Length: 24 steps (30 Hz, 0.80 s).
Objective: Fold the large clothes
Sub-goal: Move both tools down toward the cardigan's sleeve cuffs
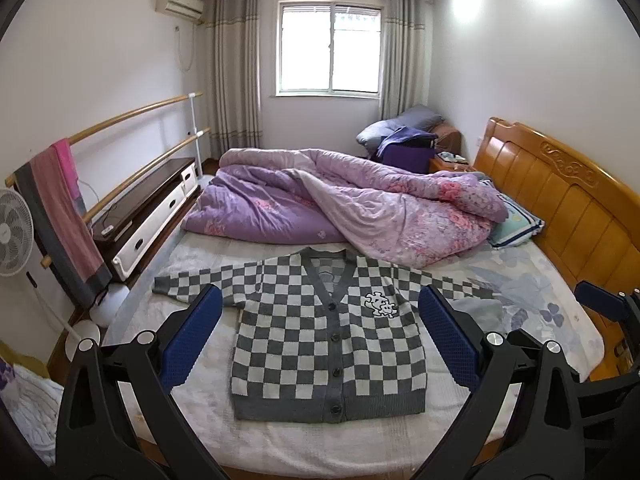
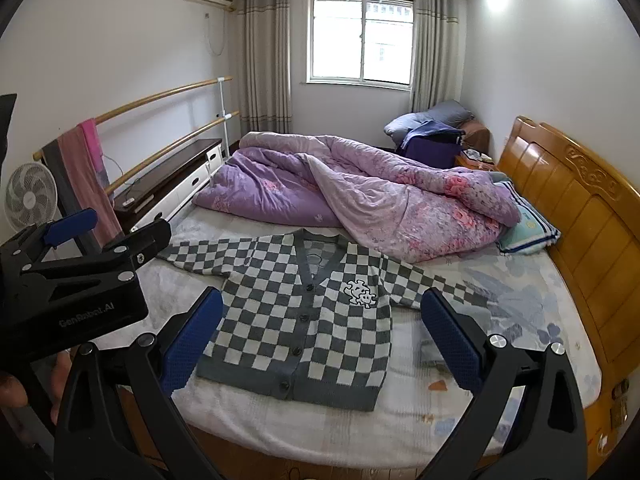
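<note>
Checkerboard knit cardigan (image 1: 320, 336) lies flat on quilted bed (image 1: 200, 400); both tools (image 1: 320, 292) (image 2: 322, 296) gape, empty

A cardigan (image 1: 320, 336) is lying flat on the near part of the bed (image 1: 552, 320), front up, sleeves spreading left and right, collar pointing away. Behind it a quilt (image 1: 344, 208) is lying bunched across the bed, overlapping the cardigan's right shoulder. A pillow (image 1: 516, 224) is sitting at the quilt's right end, against the headboard (image 1: 560, 192) along the right side. Left of the bed a cabinet (image 1: 152, 208) is standing beneath two wall rails (image 1: 132, 114), with a towel (image 1: 60, 208) hanging over them and a fan (image 1: 14, 232) standing nearest. A window (image 1: 330, 40) is sitting in the far wall.
</note>
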Each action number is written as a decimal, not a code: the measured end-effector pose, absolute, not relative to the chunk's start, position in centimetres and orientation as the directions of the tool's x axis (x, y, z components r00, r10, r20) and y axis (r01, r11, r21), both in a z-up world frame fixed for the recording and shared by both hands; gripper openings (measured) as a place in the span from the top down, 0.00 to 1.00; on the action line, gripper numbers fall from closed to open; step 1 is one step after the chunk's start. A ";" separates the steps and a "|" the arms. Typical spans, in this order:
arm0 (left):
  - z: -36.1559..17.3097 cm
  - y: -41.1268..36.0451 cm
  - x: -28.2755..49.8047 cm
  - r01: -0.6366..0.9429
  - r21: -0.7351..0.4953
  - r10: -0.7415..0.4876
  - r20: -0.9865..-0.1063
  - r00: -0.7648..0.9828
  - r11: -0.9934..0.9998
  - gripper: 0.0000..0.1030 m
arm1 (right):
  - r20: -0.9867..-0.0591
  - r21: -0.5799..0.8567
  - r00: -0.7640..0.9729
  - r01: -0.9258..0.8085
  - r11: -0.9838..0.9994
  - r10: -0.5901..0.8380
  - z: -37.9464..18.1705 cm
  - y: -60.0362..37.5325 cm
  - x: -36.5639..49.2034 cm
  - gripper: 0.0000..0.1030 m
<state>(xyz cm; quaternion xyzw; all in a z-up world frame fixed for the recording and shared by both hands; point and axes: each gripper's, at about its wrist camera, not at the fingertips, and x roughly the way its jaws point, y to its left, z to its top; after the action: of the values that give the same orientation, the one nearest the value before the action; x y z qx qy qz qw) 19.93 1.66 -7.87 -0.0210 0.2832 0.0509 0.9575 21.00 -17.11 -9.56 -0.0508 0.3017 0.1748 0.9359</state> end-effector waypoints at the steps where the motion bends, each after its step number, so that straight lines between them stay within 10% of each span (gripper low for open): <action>1: -8.3 1.7 20.8 -0.106 -0.011 0.082 -0.557 0.826 0.994 0.05 | -0.590 0.007 0.750 -0.366 0.930 0.300 -9.9 -16.8 21.7 0.07; 24: -26.2 32.8 45.3 -0.271 -0.134 0.054 -0.807 0.588 0.953 0.05 | -0.813 0.040 0.499 -0.464 0.885 0.299 -24.0 12.5 44.1 0.07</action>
<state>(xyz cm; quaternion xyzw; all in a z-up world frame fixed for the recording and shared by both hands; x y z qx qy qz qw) 45.34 32.76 -26.17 -0.1222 0.4445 0.0920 0.8826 44.09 12.46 -23.97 -0.0922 0.4485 0.2218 0.8609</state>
